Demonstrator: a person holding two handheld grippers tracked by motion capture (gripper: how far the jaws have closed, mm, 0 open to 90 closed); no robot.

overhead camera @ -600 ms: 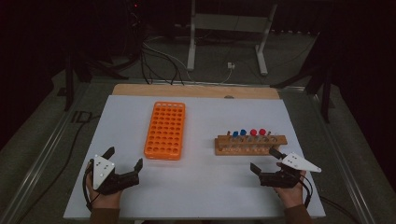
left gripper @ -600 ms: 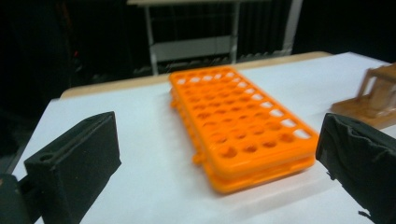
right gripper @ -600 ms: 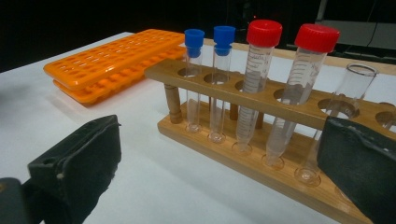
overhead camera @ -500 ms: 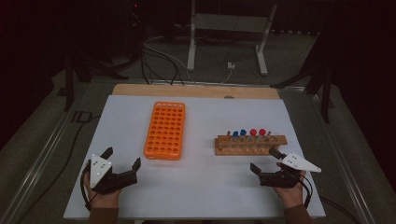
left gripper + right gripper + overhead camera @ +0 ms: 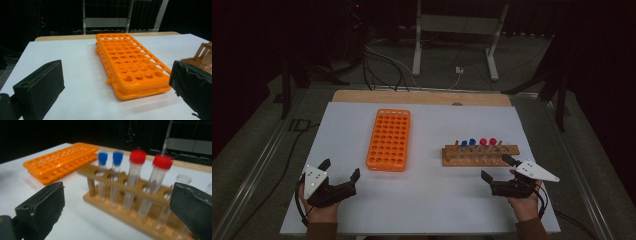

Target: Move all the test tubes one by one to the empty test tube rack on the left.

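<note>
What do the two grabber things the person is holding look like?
Each hand-held gripper, the left and the right, is black with two chunky jaws. A pale three-cornered plate sits on top of each; the left plate has small dots on it. A dark cable loops by each wrist. The person's sleeves look brown.

Materials: plastic, wood, matt white top.
Orange rack (image 5: 132, 67) glossy smooth plastic; tube rack (image 5: 130, 202) bare wood; tubes (image 5: 133, 182) clear, plastic-looking caps; tabletop (image 5: 432, 185) matt white; fingers (image 5: 42, 207) matt black, rough-edged.
</note>
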